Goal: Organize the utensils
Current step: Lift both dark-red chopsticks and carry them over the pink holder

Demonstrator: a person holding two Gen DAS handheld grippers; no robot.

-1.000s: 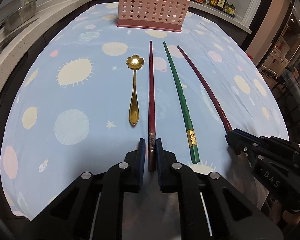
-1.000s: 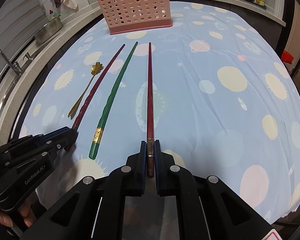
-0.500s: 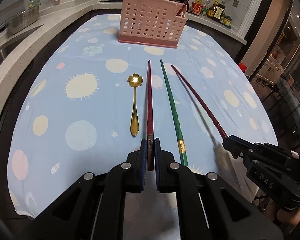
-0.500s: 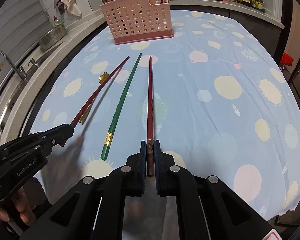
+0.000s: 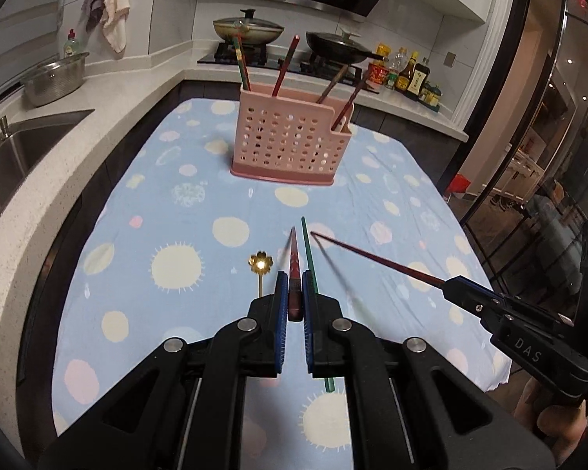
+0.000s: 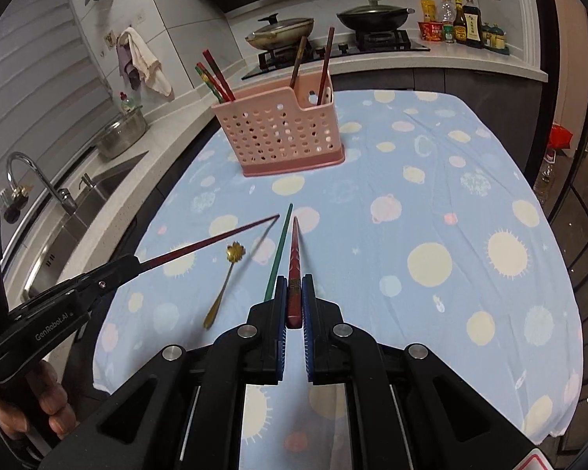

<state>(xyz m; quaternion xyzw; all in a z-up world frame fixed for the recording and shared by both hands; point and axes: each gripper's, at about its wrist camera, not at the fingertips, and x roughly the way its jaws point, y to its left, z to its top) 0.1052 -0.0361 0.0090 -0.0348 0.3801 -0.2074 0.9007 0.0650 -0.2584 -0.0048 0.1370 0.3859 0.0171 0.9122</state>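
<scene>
With each claw clenched on a red chopstick's butt, left gripper [image 5: 293, 293] and right gripper [image 6: 293, 293] aim tips at the pink holder [image 5: 290, 143]; I judge insertion next.

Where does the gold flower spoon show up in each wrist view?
Left wrist view: gold flower spoon lies on the tablecloth just left of the left gripper, its handle hidden behind the finger.
Right wrist view: spoon lies left of centre, whole, beside the green chopstick.
Shared landmark: pink utensil basket beyond it.
</scene>
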